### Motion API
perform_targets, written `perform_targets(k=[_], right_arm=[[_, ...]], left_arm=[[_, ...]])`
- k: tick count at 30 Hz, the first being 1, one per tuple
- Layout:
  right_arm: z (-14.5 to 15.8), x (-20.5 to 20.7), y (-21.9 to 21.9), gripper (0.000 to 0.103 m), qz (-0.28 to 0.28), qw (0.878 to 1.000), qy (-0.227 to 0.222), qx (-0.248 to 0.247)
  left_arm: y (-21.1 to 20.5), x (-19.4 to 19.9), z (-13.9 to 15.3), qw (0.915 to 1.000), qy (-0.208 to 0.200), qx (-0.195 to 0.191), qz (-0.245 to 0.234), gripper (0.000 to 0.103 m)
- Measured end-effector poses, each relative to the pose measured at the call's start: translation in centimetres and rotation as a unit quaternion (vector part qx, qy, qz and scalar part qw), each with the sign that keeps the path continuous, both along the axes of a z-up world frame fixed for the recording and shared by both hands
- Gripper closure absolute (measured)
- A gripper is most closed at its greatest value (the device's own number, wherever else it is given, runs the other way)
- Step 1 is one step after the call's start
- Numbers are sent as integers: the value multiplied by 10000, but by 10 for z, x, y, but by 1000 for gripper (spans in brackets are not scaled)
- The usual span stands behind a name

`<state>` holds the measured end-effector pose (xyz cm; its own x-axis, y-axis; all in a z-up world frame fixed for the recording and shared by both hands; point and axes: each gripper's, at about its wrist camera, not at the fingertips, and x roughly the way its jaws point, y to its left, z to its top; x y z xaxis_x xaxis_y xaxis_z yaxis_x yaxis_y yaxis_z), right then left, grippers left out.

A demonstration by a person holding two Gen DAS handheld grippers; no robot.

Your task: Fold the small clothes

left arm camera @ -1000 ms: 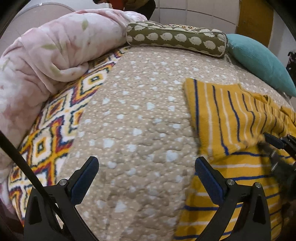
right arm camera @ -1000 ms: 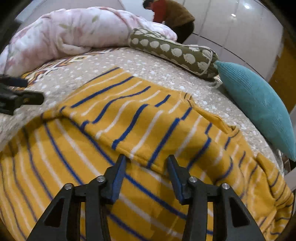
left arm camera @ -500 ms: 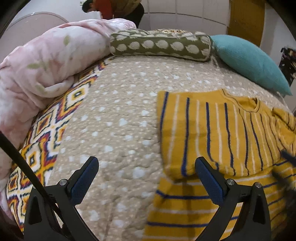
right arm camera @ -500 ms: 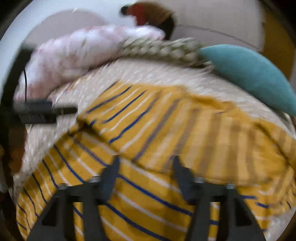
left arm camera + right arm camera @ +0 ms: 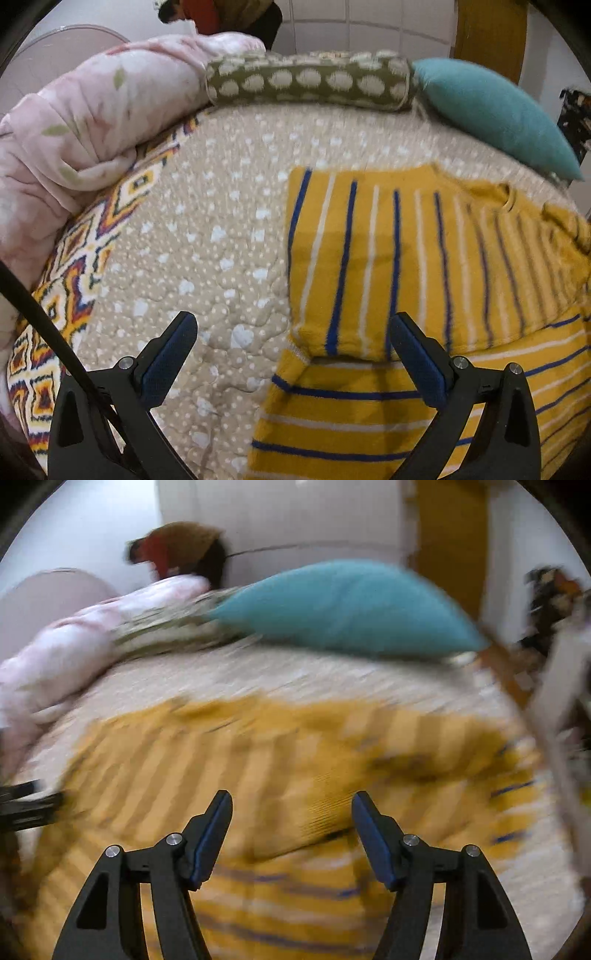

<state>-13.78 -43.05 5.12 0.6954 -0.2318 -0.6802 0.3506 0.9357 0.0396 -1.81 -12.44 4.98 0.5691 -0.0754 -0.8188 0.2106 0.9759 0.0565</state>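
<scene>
Left gripper (image 5: 293, 349) at 6 o'clock of the left wrist view — jaws wide apart, nothing between the pads, hovering over the near left corner of the folded striped sweater (image 5: 406, 266). Right gripper (image 5: 291, 834) at 6 o'clock of its own view — jaws have just been opening and now stand apart with no cloth pinched between them; the frame is heavily smeared.

The sweater, mustard with blue and white stripes, lies on the dotted beige quilt (image 5: 207, 229), filling the 3 to 5 o'clock part of the left view. One panel is laid over the body, its stripes running crosswise to those of the layer beneath, and its free edge sits just ahead of the left jaws.

Risks, as judged from this arrangement: the released panel is thick and may spring back or creep, since neither gripper pins it; a fast right-hand sweep could snag the loose far sleeve (image 5: 565, 221) and drag the fold askew; a regrasp may pinch the soft quilt along with the garment.

Beyond, at 12 o'clock, the olive bolster (image 5: 310, 83); at 1 to 2 o'clock the teal cushion (image 5: 491, 110); at 10 o'clock the pink comforter (image 5: 92, 125).
</scene>
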Motion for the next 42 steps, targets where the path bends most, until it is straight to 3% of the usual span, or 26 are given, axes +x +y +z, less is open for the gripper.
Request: perform_targets(k=[3,5,8,10,11,12,16,17,20,24,29,32,35,37,39,42], right_arm=[[2,17,-22,32,-366,9990,123,-240],[-2,35,-22,33,-258,9986,217,-398],[-17,65,-15,34,-81,9937,480,-1012],[-32,80,-23,56,-86,9896,724,-1237],[-38,87,-29,85,-44,9907,844,-1069],[-40,89,-35,96,18,9927,910,-791],[-4,59,-52,97,0,9994,315,-122],[16,44,-54,97,84,9998,8,175],[68,11,-48,97,372,9962,-628,466],[131,-15,-16,97,1180,9787,-1353,991],[154,-7,47,97,2419,9470,-1479,1510],[148,8,97,96,3131,9237,-1310,1780],[122,25,139,95,3276,9254,-1097,1558],[80,46,163,92,3204,9262,-782,1827],[42,59,175,62,3143,9256,-217,2099],[6,47,172,49,3062,9231,117,2322]], left_arm=[[-5,-5,5,9998,34,-128,-112,0],[-10,-7,3,9996,110,-77,-232,0],[-15,-12,-1,9993,129,131,-319,0],[-12,-13,-4,9992,188,141,-331,0],[-11,-13,-5,9991,225,133,-342,0],[-10,-14,-6,9991,231,137,-338,0],[-1,-10,-9,9994,264,115,-216,0],[2,-9,-8,9994,283,62,-184,0],[11,-5,-2,9995,285,-145,-44,0],[24,-4,10,9987,264,-424,95,0],[39,-9,29,9985,30,-532,118,0],[51,-6,33,9981,-31,-570,223,0],[67,2,29,9964,88,-705,472,0],[75,2,26,9950,169,-847,501,0],[76,-2,27,9953,132,-877,377,0],[68,-9,27,9971,54,-745,144,0]])
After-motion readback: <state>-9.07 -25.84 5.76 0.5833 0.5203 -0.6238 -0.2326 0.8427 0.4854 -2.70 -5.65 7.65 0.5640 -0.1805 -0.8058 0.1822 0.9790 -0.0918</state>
